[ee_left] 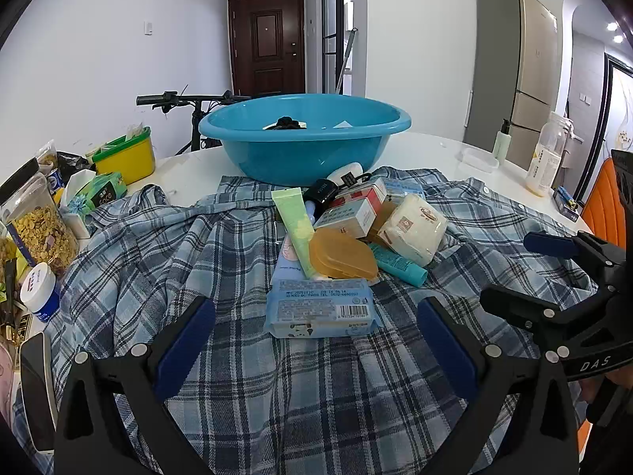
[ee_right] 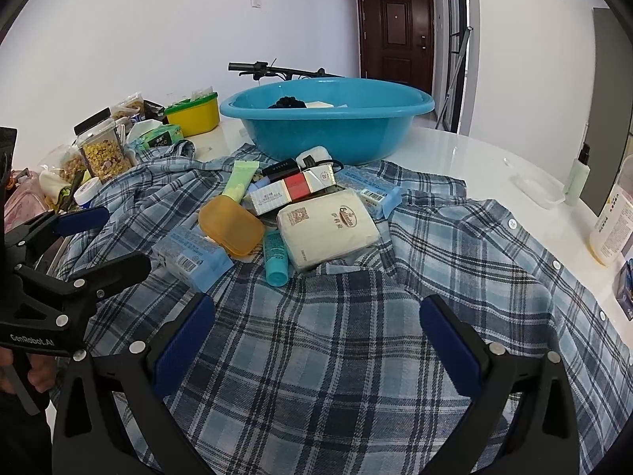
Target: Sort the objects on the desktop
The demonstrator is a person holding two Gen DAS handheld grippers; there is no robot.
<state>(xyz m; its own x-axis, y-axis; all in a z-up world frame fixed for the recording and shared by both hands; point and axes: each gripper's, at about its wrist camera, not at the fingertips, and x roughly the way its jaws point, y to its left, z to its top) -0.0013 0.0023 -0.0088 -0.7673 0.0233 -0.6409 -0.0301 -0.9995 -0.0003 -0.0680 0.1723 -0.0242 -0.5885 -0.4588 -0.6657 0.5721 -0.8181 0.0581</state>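
Observation:
A pile of small items lies on a blue plaid shirt (ee_left: 158, 261) (ee_right: 455, 261): a blue wipes pack (ee_left: 320, 308) (ee_right: 194, 255), an orange soap case (ee_left: 342, 255) (ee_right: 231, 227), a white tissue pack (ee_left: 413, 227) (ee_right: 328, 227), a teal tube (ee_left: 399, 263) (ee_right: 275, 257), a pale green tube (ee_left: 294, 217) (ee_right: 241, 180) and red-and-white boxes (ee_left: 356, 208) (ee_right: 289, 192). A blue basin (ee_left: 304, 138) (ee_right: 328, 118) stands behind the pile with dark things inside. My left gripper (ee_left: 316, 340) is open and empty just before the wipes pack. My right gripper (ee_right: 316, 340) is open and empty over the shirt.
Cereal jars (ee_left: 39, 225) (ee_right: 105, 150), a yellow box (ee_left: 124, 154) (ee_right: 194, 114) and a tissue pack (ee_left: 101, 194) crowd the table's left. A phone (ee_left: 37, 392) lies at the near left. Bottles (ee_left: 548, 154) (ee_right: 611, 217) and a clear tray (ee_right: 538, 188) stand right.

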